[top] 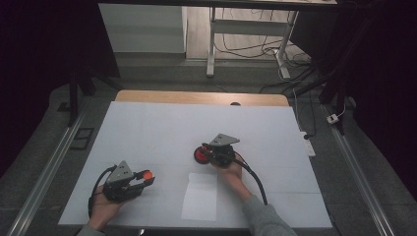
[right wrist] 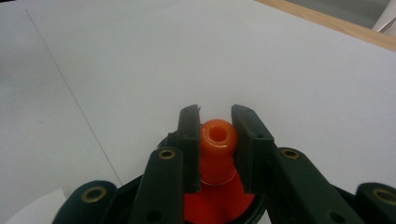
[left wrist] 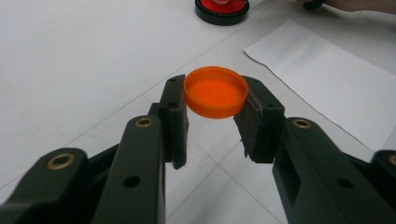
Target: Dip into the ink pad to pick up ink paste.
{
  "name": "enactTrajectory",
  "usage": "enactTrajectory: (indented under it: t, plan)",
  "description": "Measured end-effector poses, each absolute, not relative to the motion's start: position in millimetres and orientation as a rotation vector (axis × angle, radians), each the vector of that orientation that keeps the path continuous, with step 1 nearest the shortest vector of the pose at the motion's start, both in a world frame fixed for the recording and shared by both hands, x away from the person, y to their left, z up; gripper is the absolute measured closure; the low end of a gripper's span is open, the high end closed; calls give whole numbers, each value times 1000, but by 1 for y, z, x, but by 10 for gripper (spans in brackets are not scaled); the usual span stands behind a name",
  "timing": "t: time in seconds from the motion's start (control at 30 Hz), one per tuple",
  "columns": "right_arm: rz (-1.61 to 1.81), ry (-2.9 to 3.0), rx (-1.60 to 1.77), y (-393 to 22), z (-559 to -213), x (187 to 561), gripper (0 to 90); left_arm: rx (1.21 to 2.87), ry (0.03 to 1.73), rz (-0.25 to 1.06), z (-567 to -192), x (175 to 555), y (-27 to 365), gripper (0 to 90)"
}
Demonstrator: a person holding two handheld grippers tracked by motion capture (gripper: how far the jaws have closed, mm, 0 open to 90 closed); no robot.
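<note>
I have the table (top: 162, 123) in front of me under a white cover, its wooden far edge showing at the top of the high view. A white sheet (top: 200, 195) lies flat on the cover near my side, between my two hands.

My left gripper (top: 143, 180) sits at the near left, apart from the sheet. Its jaws are clamped on an orange cap (left wrist: 215, 91), one pad against each side of the rim. In the left gripper view the cap is level, open side up, held just above the cover.

My right gripper (top: 205, 153) is farther out, just beyond the sheet's far edge. Its jaws are clenched around an orange stem (right wrist: 218, 145), which stands upright with a small hole in its top. The stem rises from a round red pad (top: 200, 155) with a black rim, resting on the cover. In the left gripper view I see that pad (left wrist: 222, 8) at the top, well apart from the cap.

The two grippers stay clear of each other, with the sheet and bare cover between them.
</note>
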State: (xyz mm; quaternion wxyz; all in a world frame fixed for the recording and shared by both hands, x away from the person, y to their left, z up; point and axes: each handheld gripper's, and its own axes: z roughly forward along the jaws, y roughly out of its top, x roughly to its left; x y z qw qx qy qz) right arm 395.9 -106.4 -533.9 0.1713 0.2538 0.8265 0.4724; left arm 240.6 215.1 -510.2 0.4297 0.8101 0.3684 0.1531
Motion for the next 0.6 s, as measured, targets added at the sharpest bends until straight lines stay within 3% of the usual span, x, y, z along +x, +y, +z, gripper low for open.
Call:
enactTrajectory:
  t: [0.6]
  plan:
    - [1408, 2369, 769, -110, -531, 400, 719, 2024, 915, 385, -510, 242, 216, 648]
